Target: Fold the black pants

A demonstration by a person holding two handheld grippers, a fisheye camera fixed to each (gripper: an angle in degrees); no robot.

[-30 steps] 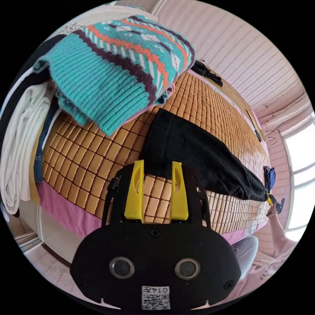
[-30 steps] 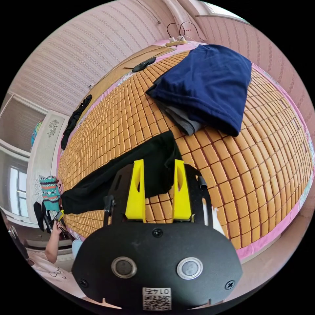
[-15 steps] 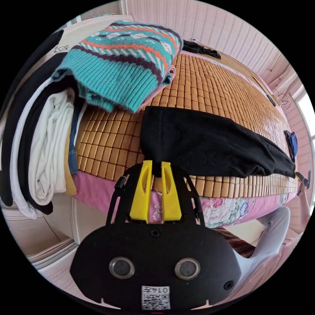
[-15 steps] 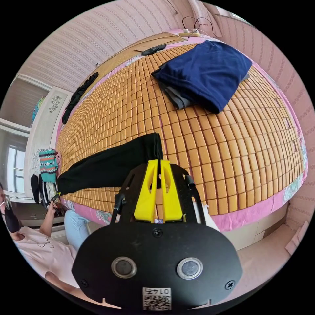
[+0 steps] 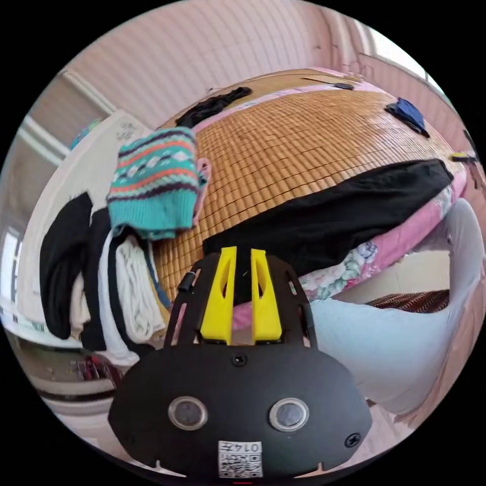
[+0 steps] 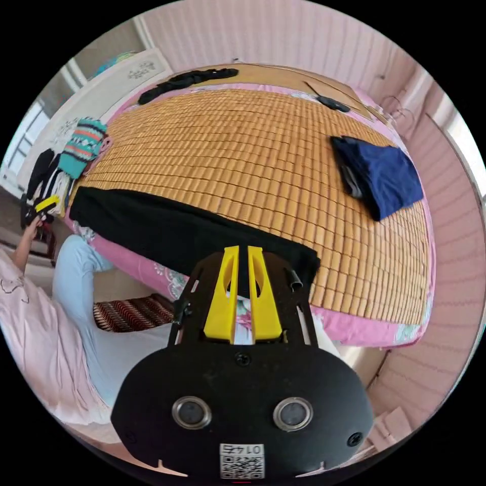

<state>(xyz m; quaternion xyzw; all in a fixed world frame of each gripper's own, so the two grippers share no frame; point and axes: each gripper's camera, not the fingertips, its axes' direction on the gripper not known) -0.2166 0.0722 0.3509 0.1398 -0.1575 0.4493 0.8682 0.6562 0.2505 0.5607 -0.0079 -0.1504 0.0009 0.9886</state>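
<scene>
The black pants [image 5: 329, 212] stretch in a long band along the near edge of the bed's bamboo mat [image 5: 283, 136], partly hanging over the pink side. My left gripper [image 5: 242, 253] is shut on one end of them, black cloth pinched between its yellow jaws. In the right gripper view the black pants [image 6: 167, 228] run from the far left end to my right gripper [image 6: 243, 251], which is shut on the other end. The left gripper [image 6: 44, 203] appears there as a small yellow shape in a hand at the far end.
A stack of folded clothes topped by a teal patterned sweater [image 5: 152, 182] sits at one end of the bed. A folded navy garment [image 6: 379, 177] lies on the mat [image 6: 243, 142]. A dark item [image 6: 187, 78] lies along the headboard. The person's light-blue trouser leg [image 6: 81, 283] stands beside the bed.
Both grippers closed on the pants' ends and pulled them toward the bed's near edge; the pants now hang partly over the side. Both cameras drew back and tilted.
</scene>
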